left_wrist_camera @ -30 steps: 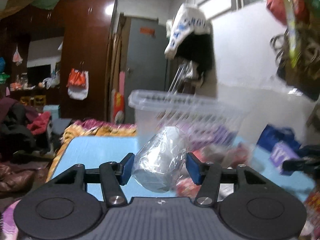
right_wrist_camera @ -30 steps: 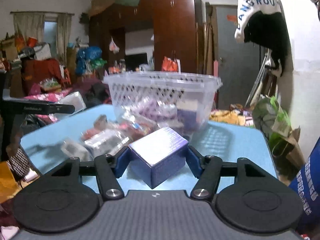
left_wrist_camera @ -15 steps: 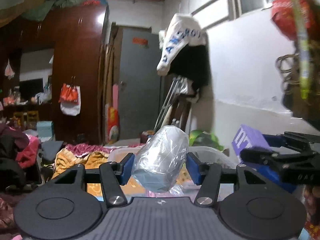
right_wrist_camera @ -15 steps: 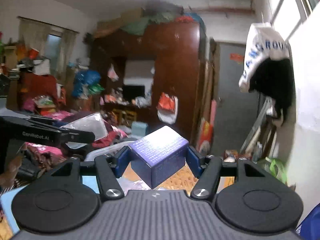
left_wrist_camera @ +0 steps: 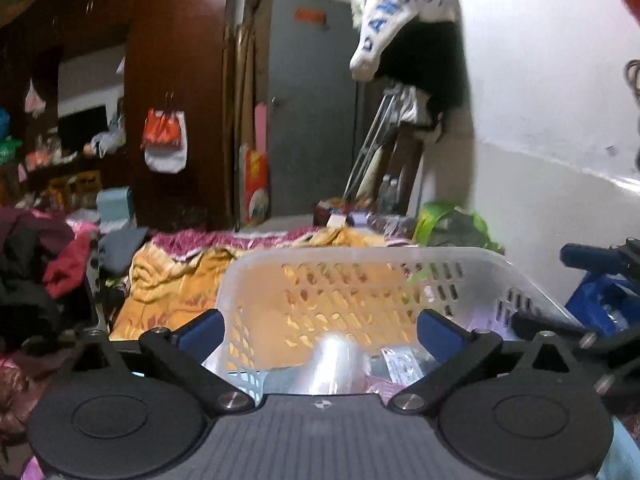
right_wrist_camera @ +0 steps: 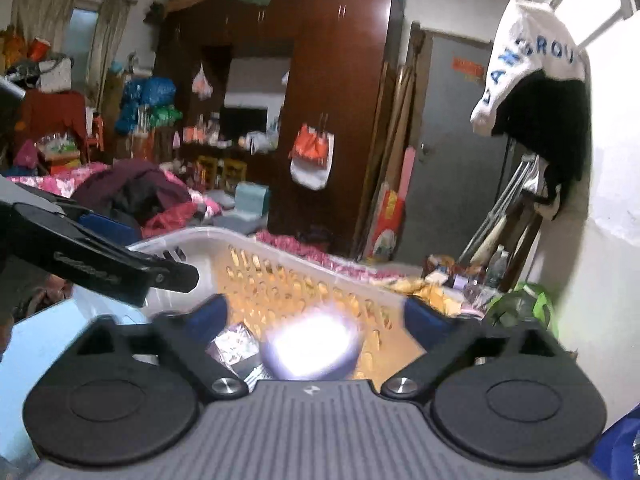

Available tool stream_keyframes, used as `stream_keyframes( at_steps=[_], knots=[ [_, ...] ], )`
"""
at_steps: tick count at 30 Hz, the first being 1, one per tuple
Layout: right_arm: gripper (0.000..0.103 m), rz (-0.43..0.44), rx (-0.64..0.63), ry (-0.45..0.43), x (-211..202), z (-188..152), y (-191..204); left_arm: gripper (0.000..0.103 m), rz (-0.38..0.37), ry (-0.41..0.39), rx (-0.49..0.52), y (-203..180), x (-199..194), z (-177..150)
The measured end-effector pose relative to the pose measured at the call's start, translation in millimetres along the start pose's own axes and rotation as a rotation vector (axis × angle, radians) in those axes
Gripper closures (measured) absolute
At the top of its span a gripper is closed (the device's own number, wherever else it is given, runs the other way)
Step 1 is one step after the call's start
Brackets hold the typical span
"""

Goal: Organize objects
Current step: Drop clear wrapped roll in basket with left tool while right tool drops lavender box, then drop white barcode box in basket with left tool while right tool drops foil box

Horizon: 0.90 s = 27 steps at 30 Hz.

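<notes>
Two grippers are held over the perforated basket (left_wrist_camera: 360,276), jaws spread apart and empty. Below the left gripper (left_wrist_camera: 318,330) a clear plastic-wrapped item (left_wrist_camera: 334,364) is seen inside the basket; below the right gripper (right_wrist_camera: 316,316) a blurred pale box (right_wrist_camera: 310,346) is seen. A clear upward retreat is judged available; the grippers are close together.

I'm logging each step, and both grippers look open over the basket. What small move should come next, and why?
Probably lift both clear: the left gripper and right gripper are open over the white basket, the blurred plastic-wrapped item and box apparently dropping in.
</notes>
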State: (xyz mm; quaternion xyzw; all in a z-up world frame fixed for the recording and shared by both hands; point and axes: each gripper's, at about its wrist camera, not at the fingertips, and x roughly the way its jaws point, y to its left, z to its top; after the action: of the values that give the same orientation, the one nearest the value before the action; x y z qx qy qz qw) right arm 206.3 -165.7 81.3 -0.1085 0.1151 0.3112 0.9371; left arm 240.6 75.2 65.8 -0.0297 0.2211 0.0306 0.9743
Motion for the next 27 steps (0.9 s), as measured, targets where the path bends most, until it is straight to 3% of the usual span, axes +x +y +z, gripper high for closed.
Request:
stream_keyframes(
  at_steps=[4, 9, 12, 20, 22, 23, 27],
  knots=[
    [0.0, 0.102, 0.149, -0.07, -58.1, -30.1, -14.6, 0.0, -0.056, -0.098, 0.007, 1.7, -60.0, -39.6],
    [0.0, 0.125, 0.262, -0.014, -101.9, -100.1, -17.2, 0.0, -0.088, -0.1, 0.053, -20.9, -123.5, -134.7],
    [0.0, 0.116, 0.313, 0.003, -112.2, -122.5, -16.4, 0.0, -0.048, -0.076, 0.096, -37.9, -133.2, -172.8],
    [0.0, 0.107, 0.198, 0.072, -72.4, -112.9, -6.1, 0.0, -0.026, -0.019, 0.022, -54.4, -108.5, -192.6],
    [0.009, 0.092, 0.179, 0.104, -61.6, -114.0, -2.0, 0.0, -0.039, -0.011, 0.01, -56.2, -105.7, -195.8],
    [0.019, 0.085, 0.173, 0.117, -58.6, -115.6, -0.4, 0.0, -0.039, -0.011, 0.006, -55.9, -105.8, -197.1],
    [0.029, 0.111, 0.185, 0.125, -55.6, -117.0, -2.9, 0.001, -0.073, -0.009, -0.008, -53.7, -108.9, -205.0]
  ],
)
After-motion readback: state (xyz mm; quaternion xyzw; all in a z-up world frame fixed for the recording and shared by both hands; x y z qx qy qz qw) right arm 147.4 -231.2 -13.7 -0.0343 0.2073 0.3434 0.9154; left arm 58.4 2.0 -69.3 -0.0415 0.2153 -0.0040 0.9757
